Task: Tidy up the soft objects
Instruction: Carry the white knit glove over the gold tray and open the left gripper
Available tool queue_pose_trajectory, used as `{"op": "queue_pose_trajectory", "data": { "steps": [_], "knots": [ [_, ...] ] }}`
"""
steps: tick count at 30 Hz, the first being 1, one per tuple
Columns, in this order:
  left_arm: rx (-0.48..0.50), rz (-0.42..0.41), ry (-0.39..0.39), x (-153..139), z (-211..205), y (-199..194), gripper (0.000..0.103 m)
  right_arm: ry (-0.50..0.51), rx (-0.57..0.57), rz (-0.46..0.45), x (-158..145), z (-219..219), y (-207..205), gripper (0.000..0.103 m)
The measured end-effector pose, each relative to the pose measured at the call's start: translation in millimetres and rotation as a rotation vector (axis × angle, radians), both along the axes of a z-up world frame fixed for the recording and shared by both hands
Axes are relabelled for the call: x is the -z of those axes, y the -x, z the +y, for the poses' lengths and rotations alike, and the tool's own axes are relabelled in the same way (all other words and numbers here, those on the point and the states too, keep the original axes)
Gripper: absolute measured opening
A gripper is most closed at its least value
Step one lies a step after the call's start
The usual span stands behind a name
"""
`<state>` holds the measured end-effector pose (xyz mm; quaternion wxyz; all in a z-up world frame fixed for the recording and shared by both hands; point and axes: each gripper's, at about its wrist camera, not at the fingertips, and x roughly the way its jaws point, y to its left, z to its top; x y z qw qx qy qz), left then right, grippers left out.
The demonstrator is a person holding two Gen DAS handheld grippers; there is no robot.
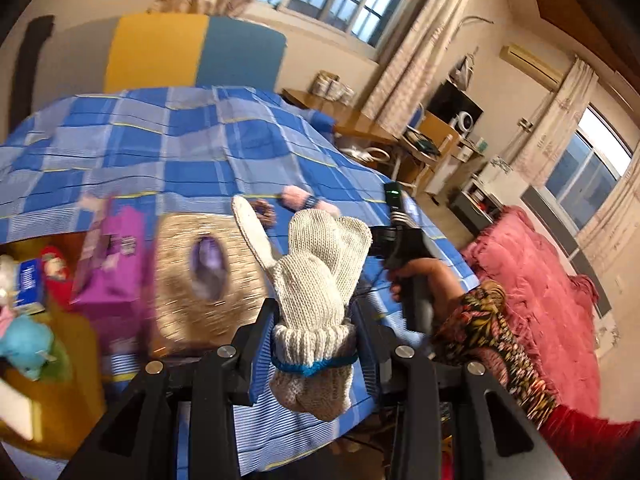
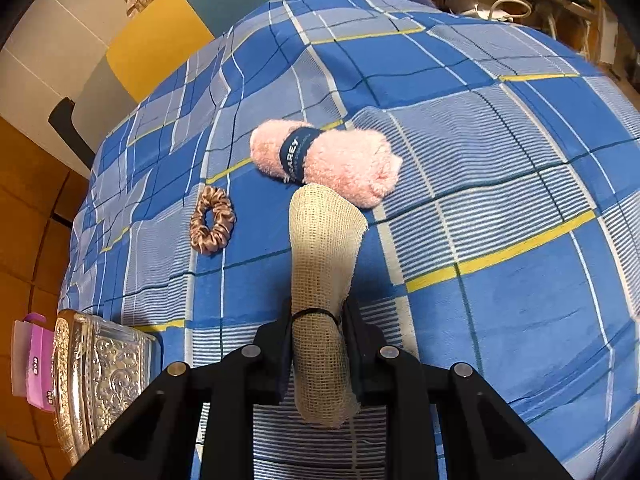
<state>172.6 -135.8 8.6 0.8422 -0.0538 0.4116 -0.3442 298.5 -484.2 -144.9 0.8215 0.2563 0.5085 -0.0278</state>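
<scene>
My left gripper [image 1: 314, 344] is shut on a white knitted glove [image 1: 316, 280] at its cuff and holds it above the blue checked bedspread [image 1: 160, 140]. My right gripper [image 2: 320, 332] is shut on a beige mesh cloth roll [image 2: 322, 264] tied with a black band, above the bedspread [image 2: 500, 140]. A pink fluffy towel roll [image 2: 328, 162] with a dark band lies just beyond it. A brown satin scrunchie [image 2: 211, 220] lies to its left. Both also show in the left wrist view, the towel [image 1: 308, 200] and the scrunchie [image 1: 265, 212]. The right gripper's handle [image 1: 404, 248] is in view there.
An ornate silver tissue box [image 2: 96, 376] sits at the bed's near left corner, blurred in the left wrist view [image 1: 204, 276], with a purple packet [image 1: 112, 268] beside it. Plush toys [image 1: 28, 344] lie at the far left. A pink blanket [image 1: 532, 288] is to the right.
</scene>
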Motion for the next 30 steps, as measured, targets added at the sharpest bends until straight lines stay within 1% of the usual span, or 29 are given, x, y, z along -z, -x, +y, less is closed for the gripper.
{"op": "queue_pose_trajectory", "data": {
  "steps": [2, 4, 7, 11, 13, 14, 16, 18, 19, 23, 25, 28, 30],
  "knots": [
    [-0.044, 0.002, 0.031, 1.5, 25.7, -0.1, 0.037, 0.005, 0.005, -0.010, -1.9, -0.8, 0.7, 0.023],
    [-0.108, 0.000, 0.050, 3.1, 55.0, -2.3, 0.037, 0.008, 0.006, -0.019, -3.1, -1.3, 0.7, 0.023],
    [-0.205, -0.005, 0.039, 9.2, 93.5, -9.1, 0.037, 0.025, 0.007, -0.030, -5.1, -1.2, 0.8, 0.023],
    [-0.303, 0.071, 0.013, 36.2, 137.5, -28.8, 0.037, 0.031, 0.022, -0.041, -7.4, -2.7, 1.1, 0.023],
    [-0.326, 0.115, -0.001, 54.2, 152.9, -40.0, 0.037, 0.028, 0.035, -0.042, -7.5, -5.7, 2.3, 0.023],
    [-0.344, 0.130, -0.020, 62.3, 158.3, -43.3, 0.037, 0.026, 0.042, -0.043, -7.6, -7.5, 2.8, 0.023],
    [-0.355, 0.173, -0.042, 79.0, 167.2, -54.1, 0.037, 0.025, 0.057, -0.047, -7.9, -11.1, 3.8, 0.023],
    [-0.374, 0.196, -0.061, 91.4, 169.1, -61.8, 0.037, 0.026, 0.065, -0.049, -7.9, -13.5, 3.7, 0.023],
    [-0.365, 0.213, -0.070, 98.6, 168.7, -66.9, 0.037, 0.024, 0.068, -0.051, -8.1, -14.3, 4.0, 0.023],
    [-0.335, 0.226, -0.113, 115.9, 160.0, -83.3, 0.037, 0.032, 0.067, -0.055, -9.2, -13.7, 3.1, 0.023],
    [-0.342, 0.230, -0.130, 122.3, 156.8, -93.2, 0.038, 0.034, 0.068, -0.056, -9.2, -14.0, 2.9, 0.023],
    [-0.349, 0.245, -0.130, 130.0, 156.9, -104.3, 0.038, 0.039, 0.071, -0.056, -9.3, -14.8, 3.1, 0.023],
    [-0.337, 0.252, -0.119, 132.5, 154.0, -112.3, 0.038, 0.040, 0.074, -0.054, -9.1, -15.1, 2.7, 0.023]
  ]
}}
